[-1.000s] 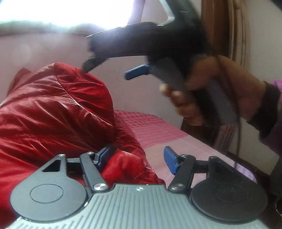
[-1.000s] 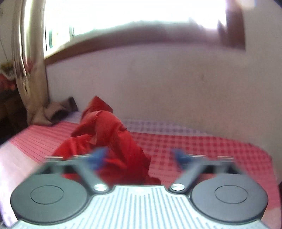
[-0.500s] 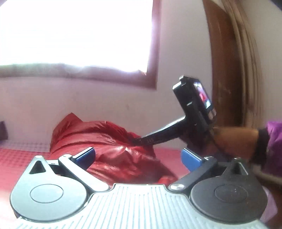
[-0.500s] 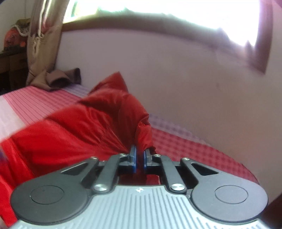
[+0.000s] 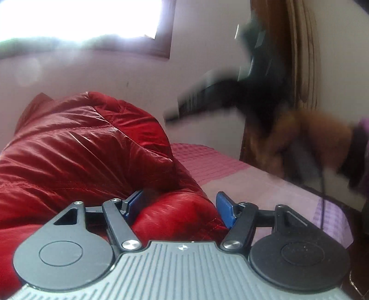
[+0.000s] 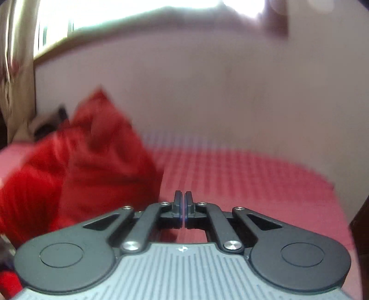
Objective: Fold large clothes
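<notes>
Red puffer jacket [image 5: 76,147], 1 only, lies bunched in a high heap on the bed [image 5: 230,170], which has a pink/red checked cover. In my L wrist view the jacket fills the left half of the frame, shiny quilted fabric, several folds stacked up. My left gripper [image 5: 180,208] is wide apart, 2 blue pads showing; a rounded fold of the jacket bulges up between the 2 fingers, looks to touch the left pad [image 5: 135,203], right pad sits just at the fold's edge. Not clamped on it.

My right gripper [image 6: 183,205] is closed, the 2 pads pressed together w/ only a thin slit between, no fabric visible in it. In the R wrist view it points over bare bed cover [image 6: 242,184], the jacket [image 6: 87,161] well off to the left, blurred. From the L view the right gripper [image 5: 182,113] is up in the air above the bed to the right of the jacket heap, heavily motion-blurred, held by my right hand [image 5: 306,140]; can't tell finger detail there.

Bkgd: 1 window [image 5: 80,20] blown out bright above a pale wall [image 5: 115,76], 1 curtain [image 6: 16,69] at far left in R view, some dark/brown cloth [image 6: 46,122] behind the jacket near the curtain, too blurred to ID. Wooden post or frame [image 5: 288,69] at right in L view.
</notes>
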`<state>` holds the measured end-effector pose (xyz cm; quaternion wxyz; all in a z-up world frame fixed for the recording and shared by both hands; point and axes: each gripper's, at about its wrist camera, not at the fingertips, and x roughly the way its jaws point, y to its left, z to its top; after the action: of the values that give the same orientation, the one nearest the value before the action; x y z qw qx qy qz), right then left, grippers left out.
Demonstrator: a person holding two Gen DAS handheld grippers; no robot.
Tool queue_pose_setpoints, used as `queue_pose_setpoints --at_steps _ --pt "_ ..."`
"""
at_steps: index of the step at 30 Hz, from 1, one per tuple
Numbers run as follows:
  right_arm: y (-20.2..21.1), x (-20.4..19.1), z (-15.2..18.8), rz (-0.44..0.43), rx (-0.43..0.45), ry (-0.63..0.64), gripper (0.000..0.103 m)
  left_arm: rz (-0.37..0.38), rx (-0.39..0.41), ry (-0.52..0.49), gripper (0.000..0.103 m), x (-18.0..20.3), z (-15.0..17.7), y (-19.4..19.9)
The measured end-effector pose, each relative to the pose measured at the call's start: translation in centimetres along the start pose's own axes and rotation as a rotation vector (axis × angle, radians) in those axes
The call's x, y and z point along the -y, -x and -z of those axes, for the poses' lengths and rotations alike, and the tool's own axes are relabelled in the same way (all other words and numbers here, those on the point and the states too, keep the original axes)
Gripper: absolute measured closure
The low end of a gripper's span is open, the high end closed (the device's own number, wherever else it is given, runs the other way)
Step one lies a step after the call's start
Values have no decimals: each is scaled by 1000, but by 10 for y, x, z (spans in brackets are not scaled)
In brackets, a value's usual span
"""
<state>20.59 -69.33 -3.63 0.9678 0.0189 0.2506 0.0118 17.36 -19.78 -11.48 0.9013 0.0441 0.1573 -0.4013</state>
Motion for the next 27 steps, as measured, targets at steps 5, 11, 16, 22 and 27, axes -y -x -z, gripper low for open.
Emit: queue_pose_setpoints --at_steps 5,11,16,22,27 --pt "26 -46 -54 -130 116 73 100 9 2 -5 28 8 6 -5" --pt "-45 -101 -86 -143 -68 137 101 23 1 3 27 3 8 -3" --pt "-94 -85 -74 -150 -241 3 103 61 11 -8 27 3 9 4" --pt "-108 -80 -41 -102 -309 -1 103 102 29 -27 35 -1 11 30" --pt "-107 -76 -30 -79 -274 -27 103 132 11 81 44 -18 2 32"
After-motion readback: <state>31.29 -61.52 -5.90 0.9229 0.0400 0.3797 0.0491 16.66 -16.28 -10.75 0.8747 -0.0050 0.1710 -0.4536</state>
